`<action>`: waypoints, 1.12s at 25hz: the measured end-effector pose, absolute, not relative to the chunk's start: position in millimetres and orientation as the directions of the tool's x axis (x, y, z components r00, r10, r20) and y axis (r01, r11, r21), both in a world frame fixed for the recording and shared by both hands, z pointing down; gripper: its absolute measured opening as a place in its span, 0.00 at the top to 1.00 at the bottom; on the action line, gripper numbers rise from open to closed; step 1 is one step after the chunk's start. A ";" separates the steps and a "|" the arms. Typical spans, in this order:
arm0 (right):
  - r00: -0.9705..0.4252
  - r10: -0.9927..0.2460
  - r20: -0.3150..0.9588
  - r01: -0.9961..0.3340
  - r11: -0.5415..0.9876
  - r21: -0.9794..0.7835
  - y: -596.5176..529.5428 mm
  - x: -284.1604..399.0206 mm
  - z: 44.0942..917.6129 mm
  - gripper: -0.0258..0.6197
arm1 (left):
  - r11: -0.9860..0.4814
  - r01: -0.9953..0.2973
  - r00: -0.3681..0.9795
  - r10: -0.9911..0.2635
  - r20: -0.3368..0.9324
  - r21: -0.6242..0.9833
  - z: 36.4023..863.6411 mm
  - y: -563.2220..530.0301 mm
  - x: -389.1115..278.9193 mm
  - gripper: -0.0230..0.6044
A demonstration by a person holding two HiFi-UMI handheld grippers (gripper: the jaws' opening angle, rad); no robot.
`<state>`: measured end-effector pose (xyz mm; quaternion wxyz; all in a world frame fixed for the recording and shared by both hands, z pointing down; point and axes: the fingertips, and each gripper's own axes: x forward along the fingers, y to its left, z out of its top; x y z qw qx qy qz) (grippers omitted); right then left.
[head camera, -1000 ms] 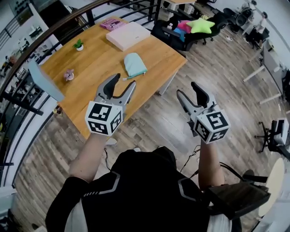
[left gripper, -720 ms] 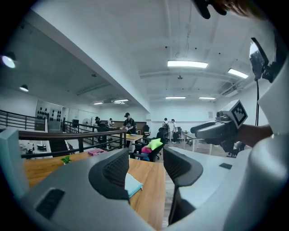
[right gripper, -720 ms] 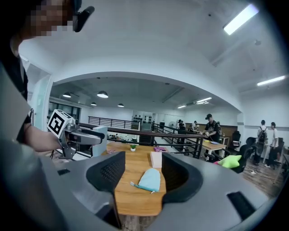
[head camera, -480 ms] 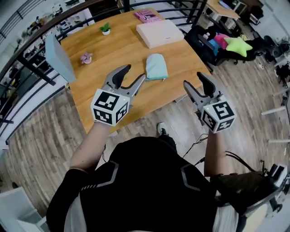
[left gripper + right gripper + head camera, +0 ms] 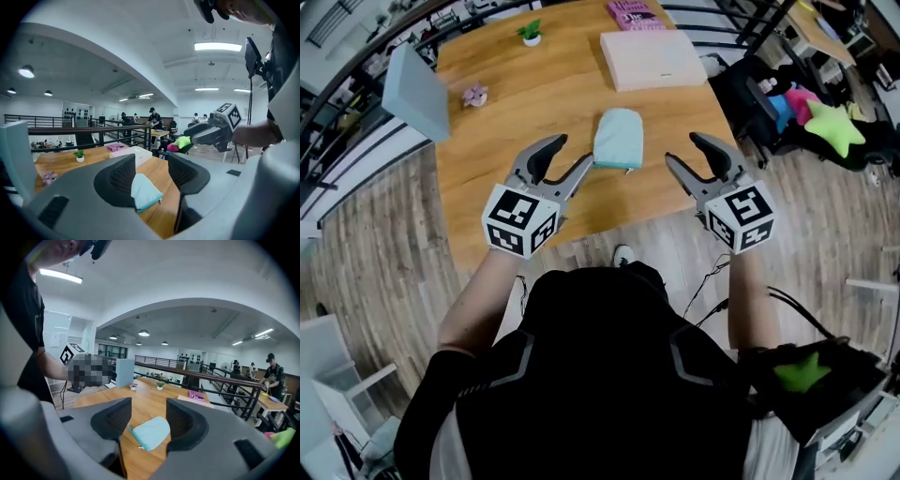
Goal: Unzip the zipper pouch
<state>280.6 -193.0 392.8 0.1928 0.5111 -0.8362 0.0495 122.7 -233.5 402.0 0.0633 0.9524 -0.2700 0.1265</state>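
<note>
A pale turquoise zipper pouch (image 5: 619,137) lies flat on the wooden table (image 5: 534,103), near its front edge. My left gripper (image 5: 568,159) hovers just left of the pouch, above the table's front edge, jaws apart and closing with nothing between them. My right gripper (image 5: 692,155) hangs to the right of the pouch, past the table's corner, jaws also closing on nothing. The left gripper view shows the pouch (image 5: 145,191) lying beyond the jaws. In the right gripper view the pouch (image 5: 152,432) lies with its zipper edge toward the near left.
A white box (image 5: 652,58), a pink book (image 5: 630,13), a small potted plant (image 5: 530,31), a small pink ornament (image 5: 474,94) and a pale blue upright board (image 5: 414,92) stand on the table. A railing runs behind the table. A chair with plush toys (image 5: 825,117) stands at right.
The view has swung so the table sits squarely ahead. Both grippers have come closer to the pouch, one on each side, and their jaws look slightly narrower.
</note>
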 end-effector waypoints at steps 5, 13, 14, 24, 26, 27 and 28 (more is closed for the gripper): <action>-0.511 -0.740 0.437 -0.789 0.605 0.101 -214.8 289.7 438.9 0.59 | -0.806 -0.589 0.757 -0.530 0.382 0.049 444.5 -230.6 141.4 0.59; -0.590 -0.581 0.560 -0.674 0.736 0.054 -228.8 290.3 526.4 0.61 | -0.718 -0.683 0.682 -0.560 0.471 0.135 517.7 -229.9 149.1 0.59; -0.595 -0.561 0.575 -0.661 0.749 0.048 -228.7 290.0 537.8 0.62 | -0.711 -0.690 0.673 -0.560 0.483 0.137 526.6 -228.0 150.2 0.59; -0.594 -0.418 0.687 -0.546 0.837 0.037 -241.5 283.2 639.2 0.68 | -0.653 -0.736 0.600 -0.507 0.619 0.179 608.1 -208.5 160.8 0.59; -0.600 -0.391 0.698 -0.524 0.851 0.026 -243.8 277.8 652.6 0.69 | -0.652 -0.737 0.596 -0.502 0.627 0.178 614.5 -206.6 162.0 0.59; -0.602 -0.376 0.704 -0.512 0.858 0.020 -244.2 275.2 659.3 0.69 | -0.649 -0.739 0.594 -0.500 0.630 0.181 617.4 -205.6 161.8 0.59; -0.599 -0.362 0.714 -0.498 0.867 0.021 -244.6 273.4 666.5 0.69 | -0.645 -0.742 0.591 -0.499 0.634 0.184 620.1 -204.9 161.2 0.59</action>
